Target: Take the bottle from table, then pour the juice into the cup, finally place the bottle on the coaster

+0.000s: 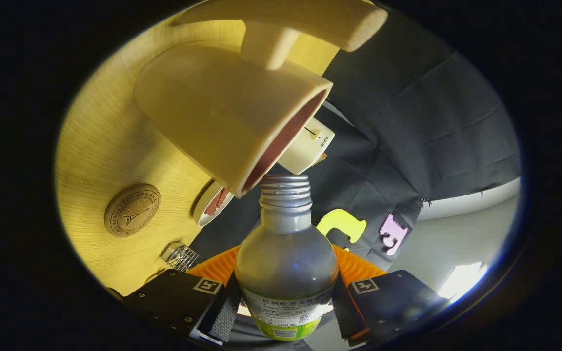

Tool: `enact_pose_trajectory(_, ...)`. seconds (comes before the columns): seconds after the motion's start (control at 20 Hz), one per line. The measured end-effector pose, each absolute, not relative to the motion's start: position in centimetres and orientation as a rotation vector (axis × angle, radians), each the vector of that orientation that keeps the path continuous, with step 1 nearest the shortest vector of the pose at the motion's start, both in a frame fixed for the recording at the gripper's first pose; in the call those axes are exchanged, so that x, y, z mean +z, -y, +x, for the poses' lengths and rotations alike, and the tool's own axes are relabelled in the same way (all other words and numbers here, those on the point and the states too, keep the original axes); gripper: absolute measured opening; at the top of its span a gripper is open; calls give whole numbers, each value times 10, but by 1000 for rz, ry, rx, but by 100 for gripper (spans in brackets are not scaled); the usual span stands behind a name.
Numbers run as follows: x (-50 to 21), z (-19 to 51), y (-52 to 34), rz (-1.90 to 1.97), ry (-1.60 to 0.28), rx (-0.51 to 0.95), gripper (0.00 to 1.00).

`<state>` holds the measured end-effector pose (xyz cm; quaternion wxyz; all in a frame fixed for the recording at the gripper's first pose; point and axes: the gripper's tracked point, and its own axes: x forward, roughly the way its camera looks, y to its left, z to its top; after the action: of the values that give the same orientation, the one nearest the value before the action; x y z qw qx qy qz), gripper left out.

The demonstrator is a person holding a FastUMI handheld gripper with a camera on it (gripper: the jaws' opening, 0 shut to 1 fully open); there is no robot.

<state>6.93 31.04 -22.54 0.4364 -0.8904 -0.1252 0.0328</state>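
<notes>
Between the gripper's (286, 300) two fingers sits the bottle (286, 263), its labelled body clamped from both sides by the pads, so the jaws are closed on it at about the bottle's own width. The bottle is clear, its cap is off, and its threaded neck points straight ahead along the fingers. The whole scene is strongly rolled, so the wooden table (100, 146) appears as a steep slanted surface. Just beyond the bottle's open mouth is the cream cup (222, 112), its reddish inside rim almost touching the threads; whether they truly touch cannot be told. The cup's handle (305, 24) juts out on its far side. A round cork coaster (132, 210) lies on the table, well apart from the cup. Near the table's edge, close to one finger, is a small clear ridged object (179, 256). A small white dish (211, 204) with something reddish-brown in it peeks out behind the cup.
</notes>
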Motion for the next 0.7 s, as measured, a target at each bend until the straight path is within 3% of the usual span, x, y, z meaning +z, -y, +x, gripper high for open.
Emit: enact_pose_trajectory(0.7,-236,68,-291,-2050,208,92,80)
